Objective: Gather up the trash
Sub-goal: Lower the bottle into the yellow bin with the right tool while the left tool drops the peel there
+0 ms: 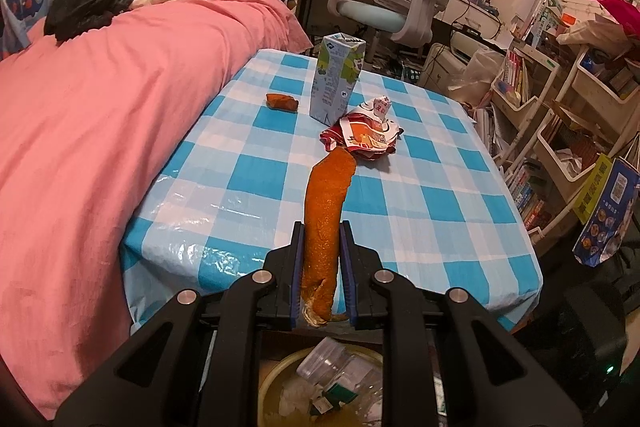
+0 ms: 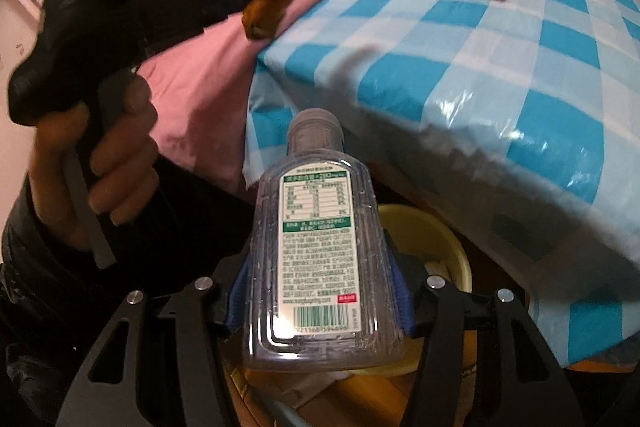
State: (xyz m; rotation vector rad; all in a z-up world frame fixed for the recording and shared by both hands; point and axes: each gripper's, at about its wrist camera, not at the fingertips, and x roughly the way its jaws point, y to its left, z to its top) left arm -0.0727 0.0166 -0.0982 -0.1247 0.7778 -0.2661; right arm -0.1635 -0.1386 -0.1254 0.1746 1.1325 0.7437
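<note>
The right gripper (image 2: 318,301) is clamping the clear bottle (image 2: 316,247), neck pointing forward, directly over the yellow bin (image 2: 436,239) below the table's (image 2: 500,67) near edge.

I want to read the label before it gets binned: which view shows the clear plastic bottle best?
The right wrist view: the clear plastic bottle fills the centre, white printed label facing the camera, gripped by the right hand-held gripper. The left wrist view shows only a clear bottle low down between the gripper's arms, over a yellow basin, label unreadable.
</note>
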